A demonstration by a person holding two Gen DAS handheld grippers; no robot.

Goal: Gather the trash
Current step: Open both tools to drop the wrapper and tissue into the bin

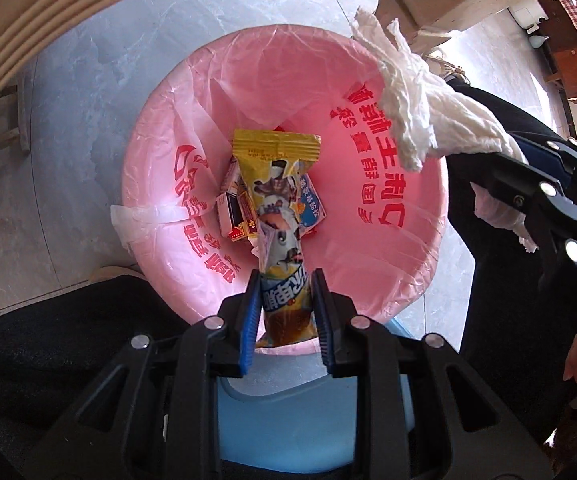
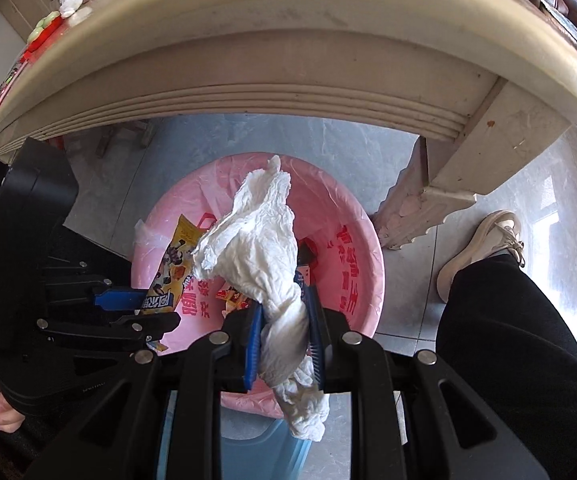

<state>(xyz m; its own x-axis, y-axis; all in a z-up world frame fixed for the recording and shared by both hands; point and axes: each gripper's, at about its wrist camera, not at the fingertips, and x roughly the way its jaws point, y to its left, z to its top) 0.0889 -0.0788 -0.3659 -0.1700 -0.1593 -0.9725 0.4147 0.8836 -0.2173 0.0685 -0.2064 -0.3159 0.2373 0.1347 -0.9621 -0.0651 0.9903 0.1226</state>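
The left claw [image 1: 284, 280] is clamped on a yellow snack wrapper [image 1: 278, 200] that hangs over the pink-lined trash bin [image 1: 160, 168]. The right claw [image 2: 284, 312] grips a crumpled white paper towel [image 2: 256, 248] above the same bin, which stands on the floor just below the surface edge [image 2: 288, 92]. Small cartons [image 1: 234, 212] lie inside the bin.

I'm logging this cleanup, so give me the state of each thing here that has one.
Left tongs: shut on snack wrapper, over the bin.
Right tongs: shut on crumpled paper towel.
Trash bin: open, pink liner fitted, small boxes inside.
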